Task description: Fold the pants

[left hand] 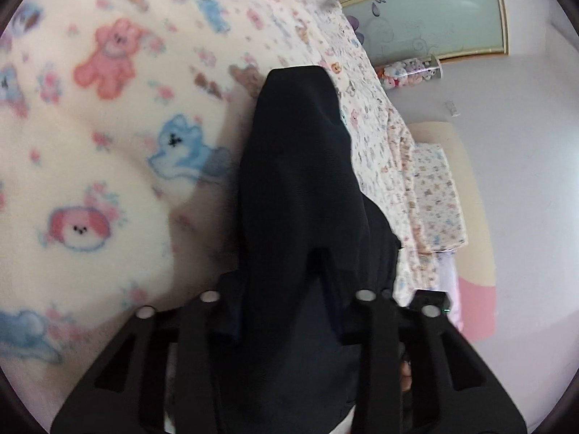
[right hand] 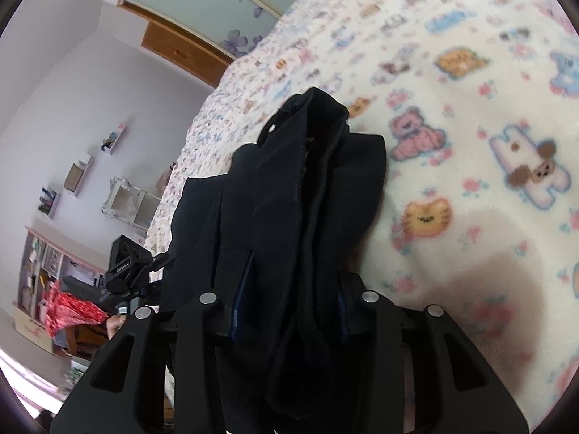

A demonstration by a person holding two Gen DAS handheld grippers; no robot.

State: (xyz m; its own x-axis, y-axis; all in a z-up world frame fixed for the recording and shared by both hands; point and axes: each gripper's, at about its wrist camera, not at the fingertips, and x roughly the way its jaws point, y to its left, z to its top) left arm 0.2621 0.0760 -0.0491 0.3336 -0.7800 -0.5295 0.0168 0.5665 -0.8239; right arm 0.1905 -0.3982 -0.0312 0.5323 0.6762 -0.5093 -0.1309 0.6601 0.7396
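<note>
You are pinching the black pants (left hand: pixel 300 181) in your left tongs (left hand: pixel 289 311) and gripping them in your right tongs (right hand: pixel 289 311) too. You are holding both ends up over the bed (left hand: pixel 108 144), probably so they are hanging straight for folding.

Left tool (left hand: pixel 289 311) tips: you can't see them, the black pants (left hand: pixel 296 181) cover them.
Right tool (right hand: pixel 286 307) tips: buried in bunched cloth.
Bed blanket (left hand: pixel 108 144) prints: blurred up close.
Wall shelves (right hand: pixel 77 177): contents too small.
</note>
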